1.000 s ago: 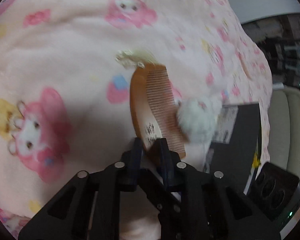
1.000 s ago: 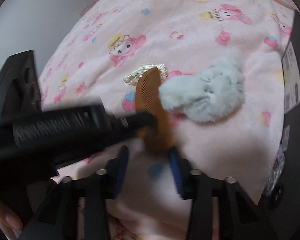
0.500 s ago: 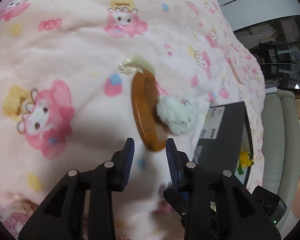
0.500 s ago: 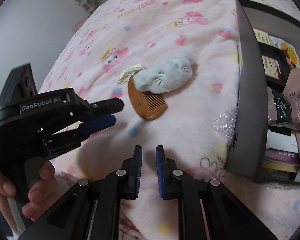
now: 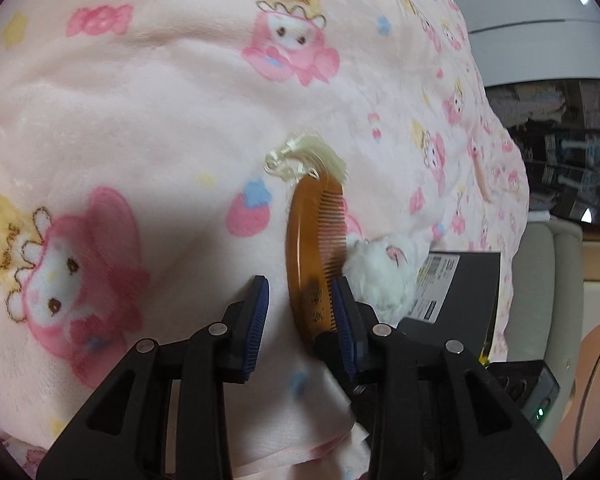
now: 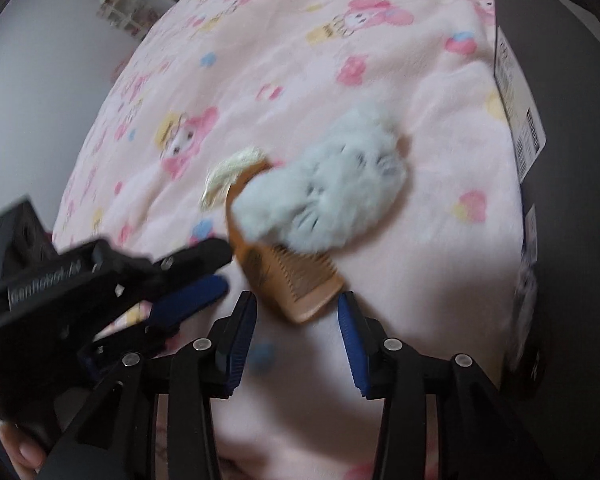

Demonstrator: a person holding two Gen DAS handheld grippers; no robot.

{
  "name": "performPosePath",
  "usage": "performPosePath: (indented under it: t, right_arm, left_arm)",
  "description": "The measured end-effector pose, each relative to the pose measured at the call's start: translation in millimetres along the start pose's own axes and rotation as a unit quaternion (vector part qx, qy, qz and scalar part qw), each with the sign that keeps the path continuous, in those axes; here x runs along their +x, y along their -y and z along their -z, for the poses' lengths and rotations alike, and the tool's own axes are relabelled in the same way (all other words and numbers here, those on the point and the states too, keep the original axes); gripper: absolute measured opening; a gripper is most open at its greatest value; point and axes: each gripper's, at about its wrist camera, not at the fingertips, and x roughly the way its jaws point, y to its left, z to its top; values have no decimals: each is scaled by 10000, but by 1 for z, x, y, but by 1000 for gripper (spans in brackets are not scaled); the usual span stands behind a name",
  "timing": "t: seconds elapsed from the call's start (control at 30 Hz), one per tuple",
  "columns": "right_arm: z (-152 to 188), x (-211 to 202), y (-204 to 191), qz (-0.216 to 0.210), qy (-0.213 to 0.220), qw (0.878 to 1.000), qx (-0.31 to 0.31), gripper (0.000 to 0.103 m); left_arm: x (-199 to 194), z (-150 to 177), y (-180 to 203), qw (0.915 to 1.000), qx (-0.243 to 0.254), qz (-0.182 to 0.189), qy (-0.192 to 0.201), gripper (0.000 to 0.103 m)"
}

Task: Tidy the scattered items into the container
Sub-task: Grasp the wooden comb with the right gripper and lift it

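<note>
A brown wooden comb (image 5: pixel 312 256) with a cream tassel (image 5: pixel 304 158) lies on the pink cartoon blanket (image 5: pixel 140 112). A fluffy white plush toy (image 5: pixel 380 272) rests on its teeth. My left gripper (image 5: pixel 300 304) is open, its fingers either side of the comb's near end. In the right wrist view the comb (image 6: pixel 288 276) and the plush toy (image 6: pixel 324 196) lie just ahead of my open right gripper (image 6: pixel 296 320). The left gripper (image 6: pixel 188 280) reaches in from the left there. The dark container (image 6: pixel 572 152) stands at the right.
The dark box wall (image 5: pixel 456 292) with a barcode label sits behind the plush toy. A black device (image 5: pixel 532 392) with a green light lies at the lower right. A grey cushion (image 5: pixel 548 280) and a white wall lie beyond the blanket's edge.
The left gripper let go of the comb, drew back, and has come in again around its near end. The right gripper opened and moved closer to the comb and the plush toy.
</note>
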Motion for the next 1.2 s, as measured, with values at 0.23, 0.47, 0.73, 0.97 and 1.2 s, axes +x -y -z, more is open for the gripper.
performPosePath:
  t: [0.23,0.47,0.73,0.97,1.2]
  right_arm:
    - [2,2,-9,-279,-216,9990,-280,9]
    - [26,-40,-25,-199,62,9975,-669,4]
    - [47,-74,-14,-110,214,9970,-734,4]
    - [27,-35,-11,-93,-231,9988,-423,27]
    - [14,-7,-11,-244,-152,9991,-306,31]
  left_arm:
    - [-6,-3,9,9977,357,-391,419,32]
    - [-8,2,8,9988,303,-259,290,34]
    - [5,11,15,9991,342,-175,-162,55]
    - [-20,13,11,9992,215,-85,326,55]
    - [-9,0,-4,9995,-166,150,216,55]
